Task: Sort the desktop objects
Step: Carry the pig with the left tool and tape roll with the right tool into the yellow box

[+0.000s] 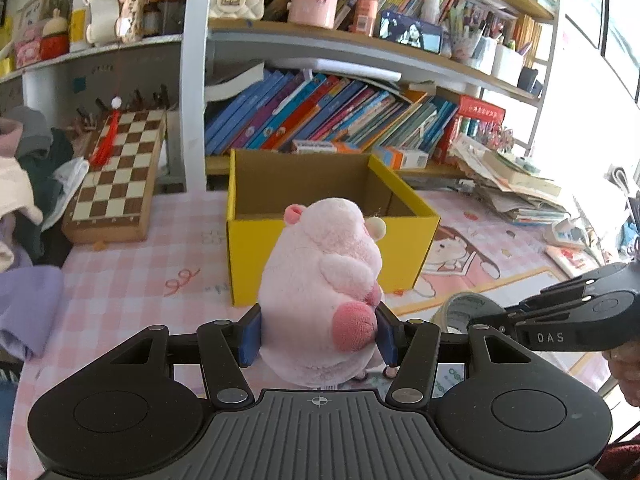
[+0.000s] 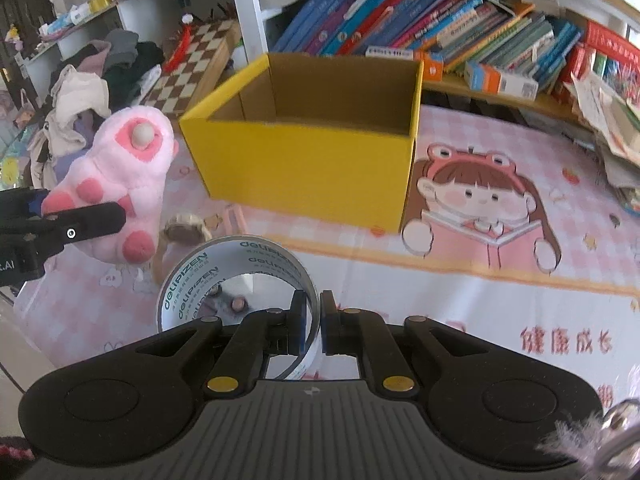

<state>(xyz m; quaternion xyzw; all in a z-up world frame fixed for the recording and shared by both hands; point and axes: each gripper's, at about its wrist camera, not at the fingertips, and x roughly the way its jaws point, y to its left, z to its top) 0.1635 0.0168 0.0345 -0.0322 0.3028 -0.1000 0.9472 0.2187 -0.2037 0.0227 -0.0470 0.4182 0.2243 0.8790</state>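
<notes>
A pink plush toy (image 1: pixel 324 280) is squeezed between the blue pads of my left gripper (image 1: pixel 318 334), held above the pink checked desk mat in front of the open yellow cardboard box (image 1: pixel 248 256). In the right wrist view the same plush toy (image 2: pixel 120 172) hangs at the left, with the left gripper's fingers (image 2: pixel 84 220) on it. My right gripper (image 2: pixel 314 322) is shut on the wall of a roll of silver tape (image 2: pixel 240 276), lifted off the mat short of the yellow box (image 2: pixel 304 164). The tape roll (image 1: pixel 464 312) also shows at the right in the left wrist view.
A chessboard (image 1: pixel 120 176) leans at the back left beside a heap of clothes (image 1: pixel 24 184). Bookshelves (image 1: pixel 340 120) fill the wall behind the box. Stacked papers and books (image 1: pixel 516 188) lie at the right. A small brownish object (image 2: pixel 188 232) lies on the mat (image 2: pixel 480 280) under the plush.
</notes>
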